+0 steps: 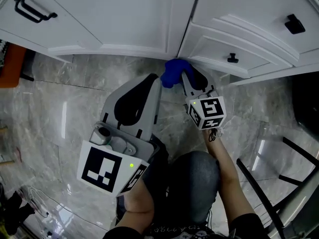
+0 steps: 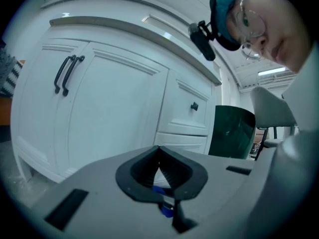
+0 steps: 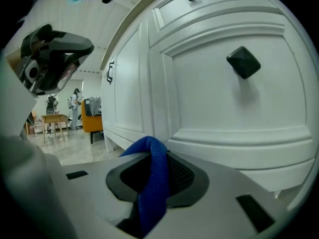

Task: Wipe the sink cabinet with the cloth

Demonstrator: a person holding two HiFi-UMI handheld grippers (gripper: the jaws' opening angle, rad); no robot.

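I see two grippers and one cloth. My right gripper (image 1: 185,78) pinches the blue cloth (image 1: 172,72) between its two jaws. In the right gripper view the cloth (image 3: 153,178) sticks up out of the jaws as one folded bump and hangs down toward the camera. The cloth sits low down, right up against the bottom edge of the white sink cabinet (image 1: 124,19), at the corner where the door part meets the drawer part. My left gripper (image 1: 151,83) is just beside it, to the left, above the grey stone floor (image 1: 60,108). In the left gripper view its two jaws are pressed together with nothing between them. Each gripper has one marker cube, so I count two cubes: a big one (image 1: 107,169) near me and a small one (image 1: 207,112). On the cabinet I count two long black handles (image 1: 31,9) side by side and two small black knobs (image 1: 294,24) (image 1: 232,59). One black chair (image 1: 279,183) stands at the right.
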